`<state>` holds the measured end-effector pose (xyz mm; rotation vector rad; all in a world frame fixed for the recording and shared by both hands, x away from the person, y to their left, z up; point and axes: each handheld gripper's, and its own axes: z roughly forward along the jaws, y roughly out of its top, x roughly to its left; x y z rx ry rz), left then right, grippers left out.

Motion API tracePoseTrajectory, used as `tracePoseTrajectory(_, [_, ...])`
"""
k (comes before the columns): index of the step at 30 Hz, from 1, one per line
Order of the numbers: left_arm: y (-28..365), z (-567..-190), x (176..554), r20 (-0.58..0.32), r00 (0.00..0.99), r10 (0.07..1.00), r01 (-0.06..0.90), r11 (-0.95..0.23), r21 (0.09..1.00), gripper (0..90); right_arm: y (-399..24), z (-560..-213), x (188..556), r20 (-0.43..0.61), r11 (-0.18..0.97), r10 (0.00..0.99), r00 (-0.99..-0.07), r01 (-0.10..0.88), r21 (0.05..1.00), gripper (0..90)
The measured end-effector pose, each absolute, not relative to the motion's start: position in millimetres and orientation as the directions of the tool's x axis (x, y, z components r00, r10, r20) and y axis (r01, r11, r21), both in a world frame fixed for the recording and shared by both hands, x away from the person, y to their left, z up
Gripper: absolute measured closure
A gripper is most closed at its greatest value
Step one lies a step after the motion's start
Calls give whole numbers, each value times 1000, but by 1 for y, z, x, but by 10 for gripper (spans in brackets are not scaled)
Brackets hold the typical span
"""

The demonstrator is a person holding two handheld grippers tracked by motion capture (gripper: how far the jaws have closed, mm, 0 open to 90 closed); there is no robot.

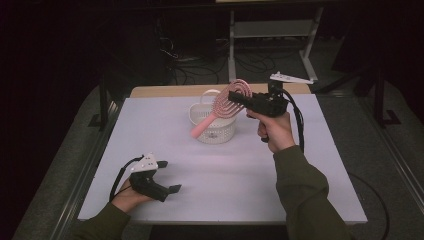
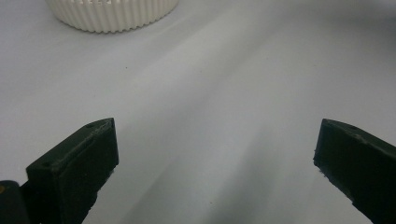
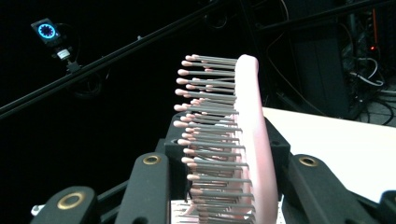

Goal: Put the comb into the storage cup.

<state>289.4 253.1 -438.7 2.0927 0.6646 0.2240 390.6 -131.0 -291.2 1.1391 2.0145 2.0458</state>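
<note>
A pink hairbrush (image 1: 225, 106) hangs in the air over the white ribbed basket (image 1: 216, 131), head up by the jaws and handle slanting down to the left. My right gripper (image 1: 235, 96) is shut on the brush's head; in the right gripper view the pink head with its grey bristles (image 3: 224, 144) stands between the two black jaws. Near the table's front left corner, my left gripper (image 1: 169, 176) rests low with its jaws wide apart and nothing between them. The left gripper view has bare white table between the fingers (image 2: 74, 168) and the basket's base (image 2: 112, 16) far ahead.
The white table (image 1: 225, 175) ends in a wooden strip at the back. Behind it, on the dark floor, stand a metal frame and tangled cables (image 1: 200, 60). A white three-cornered plate (image 1: 290, 78) tops the right gripper.
</note>
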Motion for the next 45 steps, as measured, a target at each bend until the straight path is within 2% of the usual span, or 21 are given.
tracePoseTrajectory(13, [253,-439,290,-87,843,532,371,-455,810,0,-142,-278,405,444,-184,561,-698,417,890,632])
tracePoseTrajectory(45, [252,-441,289,-90,848,522,372,-465,804,0,-131,-318,434,486,-231,640,-596,454,860,632])
